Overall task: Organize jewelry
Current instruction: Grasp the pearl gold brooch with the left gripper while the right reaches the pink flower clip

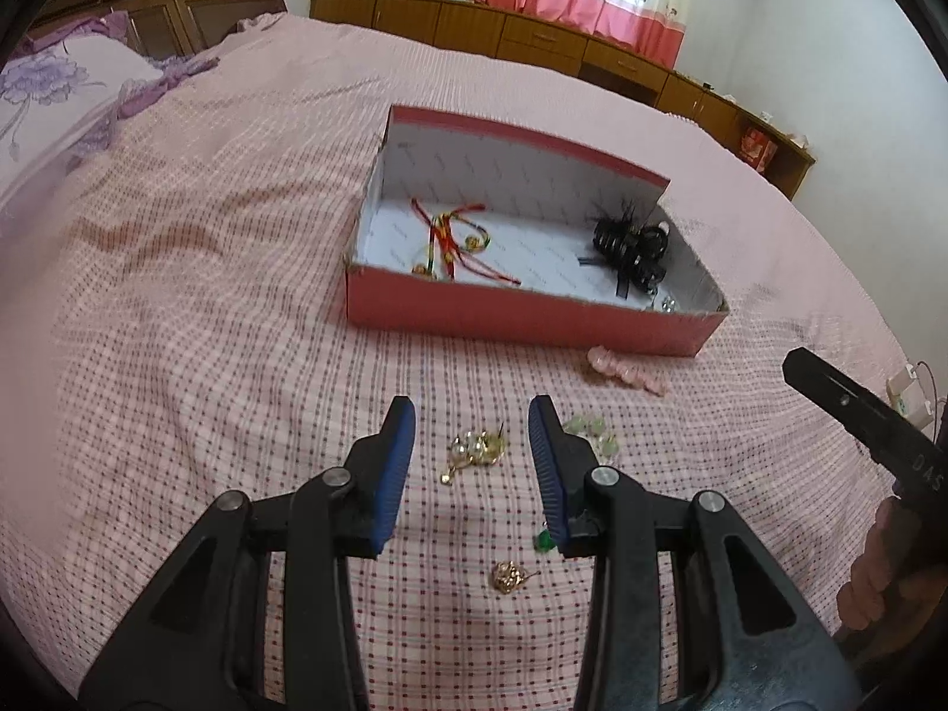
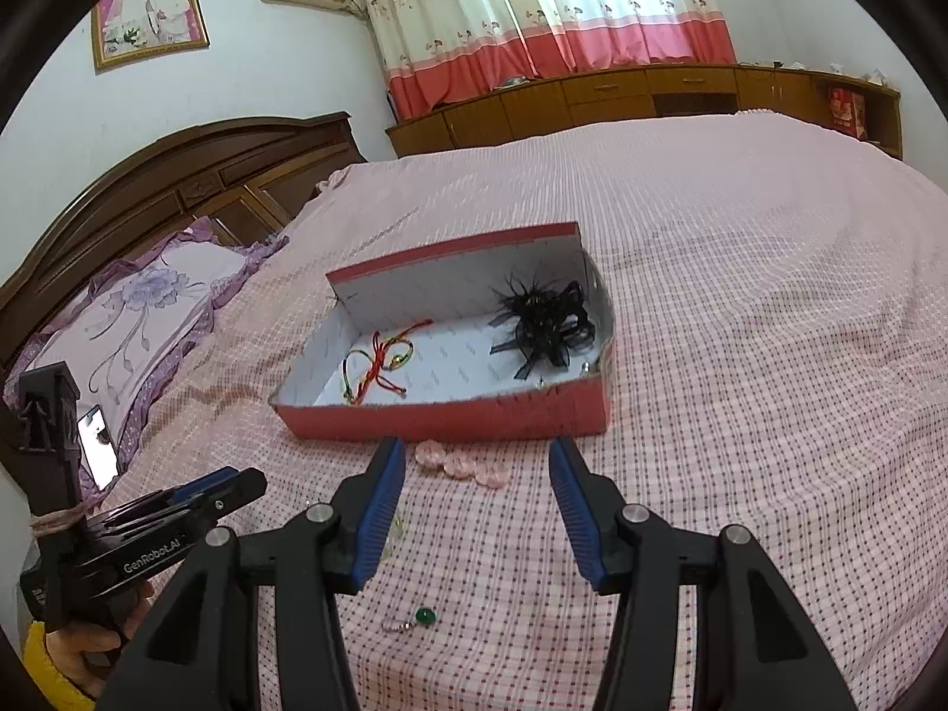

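A red open box [image 1: 521,320] [image 2: 450,418] sits on the bed, holding a red-and-gold cord bracelet [image 1: 450,240] [image 2: 379,364] and a black feathered hair clip [image 1: 631,249] [image 2: 545,320]. On the bedspread lie a gold brooch [image 1: 474,450], a small gold earring [image 1: 509,576], a pale green piece [image 1: 592,435], a green-stone pendant [image 1: 542,542] [image 2: 423,616] and a pink flower clip [image 1: 628,373] [image 2: 462,465]. My left gripper [image 1: 471,444] is open, its fingers either side of the gold brooch. My right gripper [image 2: 477,477] is open and empty, just short of the pink clip.
The pink checked bedspread [image 1: 178,296] covers the bed. A purple floral pillow [image 2: 148,308] and a phone [image 2: 98,444] lie by the wooden headboard [image 2: 178,178]. Wooden cabinets [image 2: 652,89] and curtains stand at the far wall.
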Available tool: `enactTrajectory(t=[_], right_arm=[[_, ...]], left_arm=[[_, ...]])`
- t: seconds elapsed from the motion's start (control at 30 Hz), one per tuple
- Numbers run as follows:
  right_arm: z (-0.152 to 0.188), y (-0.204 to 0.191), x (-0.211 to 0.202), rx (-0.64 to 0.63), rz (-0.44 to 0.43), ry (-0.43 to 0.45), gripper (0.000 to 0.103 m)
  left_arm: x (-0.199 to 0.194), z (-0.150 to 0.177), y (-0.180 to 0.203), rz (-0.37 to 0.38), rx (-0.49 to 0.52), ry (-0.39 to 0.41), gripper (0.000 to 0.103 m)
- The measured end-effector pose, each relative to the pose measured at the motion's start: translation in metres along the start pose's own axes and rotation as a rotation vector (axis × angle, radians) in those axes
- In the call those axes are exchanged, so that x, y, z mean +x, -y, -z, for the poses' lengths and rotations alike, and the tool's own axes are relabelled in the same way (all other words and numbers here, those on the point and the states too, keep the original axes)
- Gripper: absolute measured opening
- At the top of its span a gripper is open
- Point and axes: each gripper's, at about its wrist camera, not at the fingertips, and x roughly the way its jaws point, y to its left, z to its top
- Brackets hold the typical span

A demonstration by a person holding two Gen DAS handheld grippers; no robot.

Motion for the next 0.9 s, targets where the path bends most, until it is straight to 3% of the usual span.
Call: enactTrajectory(t=[0.73, 0.9], right_arm=[[0.022, 0.012, 0.03, 0.037, 0.013, -0.082, 0.054], [0.022, 0.012, 0.04, 0.034, 0.014, -0.102, 0.054]], left_arm=[[0.044, 0.019, 0.007, -0.007, 0.026, -0.084, 0.028], [0.052, 0.02, 0.007, -0.027, 0.036, -0.087, 0.016]])
